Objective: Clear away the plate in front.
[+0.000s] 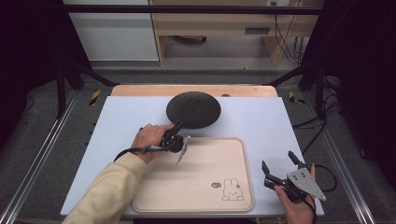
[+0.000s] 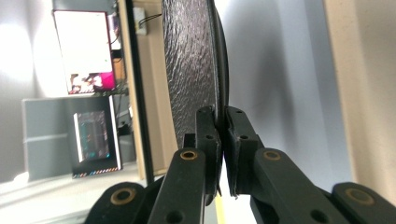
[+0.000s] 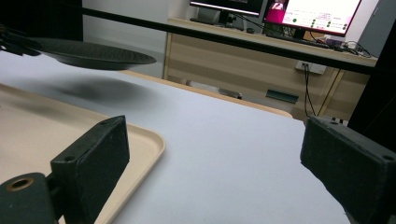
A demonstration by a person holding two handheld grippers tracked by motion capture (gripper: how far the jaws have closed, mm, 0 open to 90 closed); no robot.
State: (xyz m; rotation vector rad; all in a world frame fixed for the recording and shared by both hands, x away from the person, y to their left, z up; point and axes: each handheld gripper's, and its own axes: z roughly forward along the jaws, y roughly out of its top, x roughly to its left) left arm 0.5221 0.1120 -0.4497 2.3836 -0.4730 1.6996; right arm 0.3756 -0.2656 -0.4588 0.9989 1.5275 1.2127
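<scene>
A black textured plate (image 1: 194,109) hangs level above the pale blue table top, at the back centre. My left gripper (image 1: 177,127) is shut on the plate's near rim, turned on its side. In the left gripper view the plate (image 2: 194,65) stands edge-on with both jaws clamped on its rim at my gripper (image 2: 222,133). From the right gripper view the plate (image 3: 88,55) floats above its own shadow. My right gripper (image 1: 279,162) stands open at the front right, just right of the beige tray (image 1: 196,186), with nothing between its fingers (image 3: 93,158).
The beige tray with a rabbit drawing (image 1: 232,190) lies at the front centre, bare inside. The table's wooden edge (image 1: 140,90) shows behind the blue top. A desk with screens (image 3: 299,18) stands beyond the table. Black frame bars ring the workspace.
</scene>
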